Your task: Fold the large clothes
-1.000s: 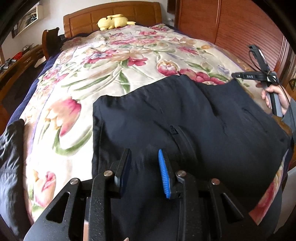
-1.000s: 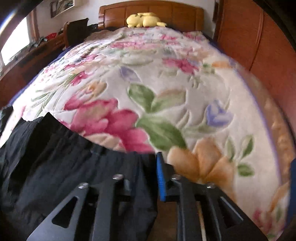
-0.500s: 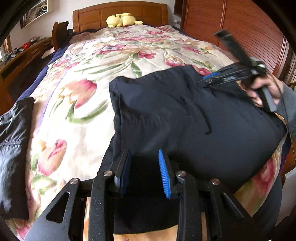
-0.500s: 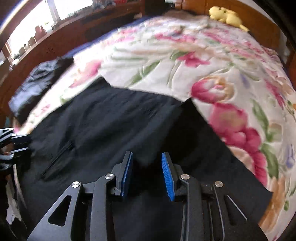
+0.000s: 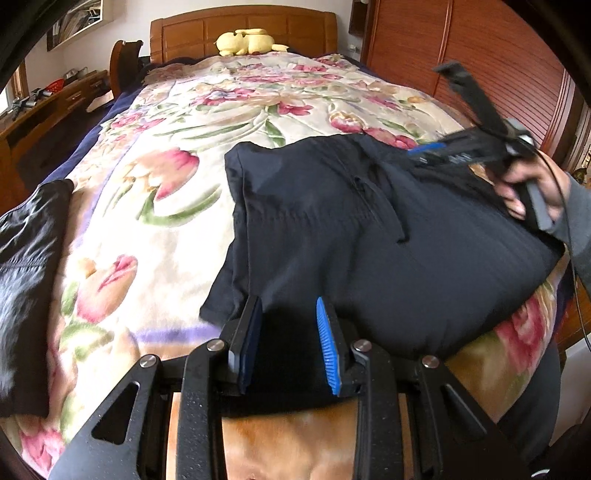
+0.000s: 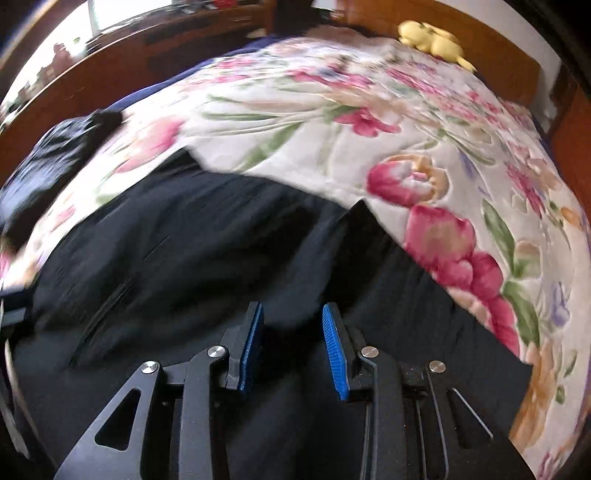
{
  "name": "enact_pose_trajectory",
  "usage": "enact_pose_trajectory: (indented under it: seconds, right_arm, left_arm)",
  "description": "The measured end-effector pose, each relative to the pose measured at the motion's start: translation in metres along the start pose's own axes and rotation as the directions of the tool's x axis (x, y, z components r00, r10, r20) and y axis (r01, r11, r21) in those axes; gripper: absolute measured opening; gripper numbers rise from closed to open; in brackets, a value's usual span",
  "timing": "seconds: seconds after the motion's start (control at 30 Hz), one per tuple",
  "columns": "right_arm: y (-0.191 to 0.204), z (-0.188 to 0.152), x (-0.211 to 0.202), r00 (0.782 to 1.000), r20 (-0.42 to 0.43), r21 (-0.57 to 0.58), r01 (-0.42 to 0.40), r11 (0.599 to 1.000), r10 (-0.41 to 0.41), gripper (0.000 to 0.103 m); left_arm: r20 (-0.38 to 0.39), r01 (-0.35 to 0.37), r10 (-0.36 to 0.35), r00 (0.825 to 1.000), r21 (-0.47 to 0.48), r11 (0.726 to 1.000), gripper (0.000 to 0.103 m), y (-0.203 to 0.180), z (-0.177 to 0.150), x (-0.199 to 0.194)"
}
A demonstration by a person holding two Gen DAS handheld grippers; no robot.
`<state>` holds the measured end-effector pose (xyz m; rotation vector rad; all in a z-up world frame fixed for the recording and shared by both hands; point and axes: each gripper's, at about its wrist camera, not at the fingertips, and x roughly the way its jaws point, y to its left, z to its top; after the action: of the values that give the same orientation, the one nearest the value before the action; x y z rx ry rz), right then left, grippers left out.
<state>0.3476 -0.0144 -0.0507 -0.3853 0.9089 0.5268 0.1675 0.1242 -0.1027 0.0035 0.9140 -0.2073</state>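
Observation:
A large dark navy garment (image 5: 369, 236) lies folded on the floral bedspread (image 5: 177, 147), near the foot of the bed. It fills the lower half of the right wrist view (image 6: 221, 258). My left gripper (image 5: 288, 343) is open and empty, just above the garment's near edge. My right gripper (image 6: 291, 343) is open and empty, hovering over the garment's right part. In the left wrist view the right gripper (image 5: 428, 151) reaches in from the right, held by a hand.
A second dark garment (image 5: 26, 273) lies at the bed's left edge, also in the right wrist view (image 6: 48, 162). A yellow plush toy (image 5: 247, 41) sits by the wooden headboard (image 5: 240, 26). A wooden wardrobe (image 5: 480, 66) stands to the right, a desk (image 5: 44, 107) to the left.
The right gripper let go of the garment's far corner, opened and swung left over the cloth. The left gripper drew back toward the foot of the bed, still open.

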Motion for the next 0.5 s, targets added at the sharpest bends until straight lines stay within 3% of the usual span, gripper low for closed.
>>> enact_pose_trajectory:
  seconds: [0.1,0.2,0.5]
  right_arm:
    - [0.018,-0.020,-0.013,1.000,-0.025,-0.044,0.007,0.999,-0.008,0.033]
    - [0.027,-0.031,0.002,0.997,-0.068,-0.059,0.034,0.998,-0.038,0.033]
    - [0.053,-0.061,-0.033,0.999,0.031,-0.072,0.047,0.996,-0.045,0.033]
  left_arm:
    - [0.001,0.004,-0.004,1.000,-0.014,1.000,0.031,0.004,-0.014,-0.011]
    - [0.001,-0.008,0.008,1.000,-0.022,1.000,0.031,0.005,-0.024,-0.020]
    - [-0.019,-0.054,0.054,0.998,-0.005,0.999,0.032,0.003,-0.033,-0.016]
